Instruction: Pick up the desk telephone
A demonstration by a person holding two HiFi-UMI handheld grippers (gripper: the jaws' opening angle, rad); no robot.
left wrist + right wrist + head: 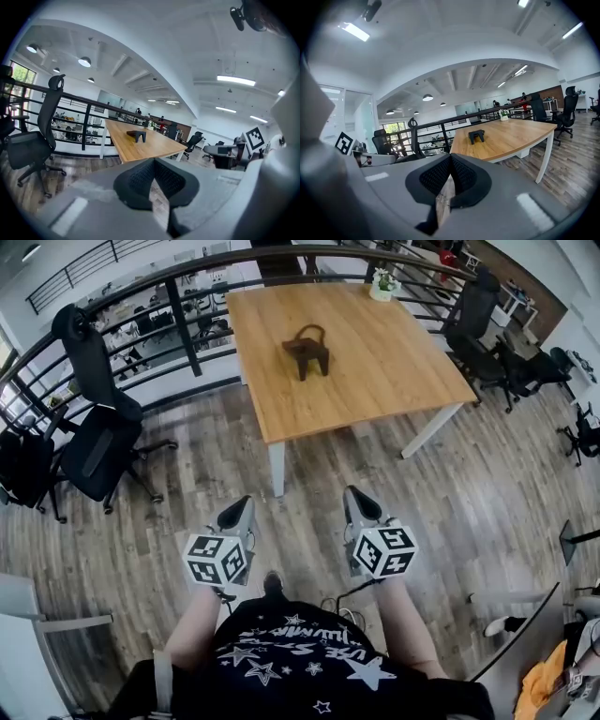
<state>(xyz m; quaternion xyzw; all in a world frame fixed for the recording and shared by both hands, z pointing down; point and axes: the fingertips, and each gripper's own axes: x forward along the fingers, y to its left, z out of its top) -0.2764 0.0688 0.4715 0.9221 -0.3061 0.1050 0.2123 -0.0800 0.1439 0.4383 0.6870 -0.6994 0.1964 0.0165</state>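
The desk telephone [306, 348] is a small dark object standing near the middle of a light wooden table [394, 371], far ahead of both grippers. It also shows as a dark shape [136, 135] in the left gripper view and as a dark shape [476, 136] in the right gripper view. My left gripper [244, 509] and right gripper [356, 498] hover side by side over the wood floor, short of the table's near edge, both pointing toward it. The left gripper's pads [140, 178] meet with nothing between them. The right gripper's pads [461, 176] likewise touch, empty.
Black office chairs [94, 427] stand at the left by a dark metal railing [187, 324]. More chairs [478, 324] sit to the right of the table. A small potted plant [382, 284] stands at the table's far edge. A white table leg [277, 468] faces me.
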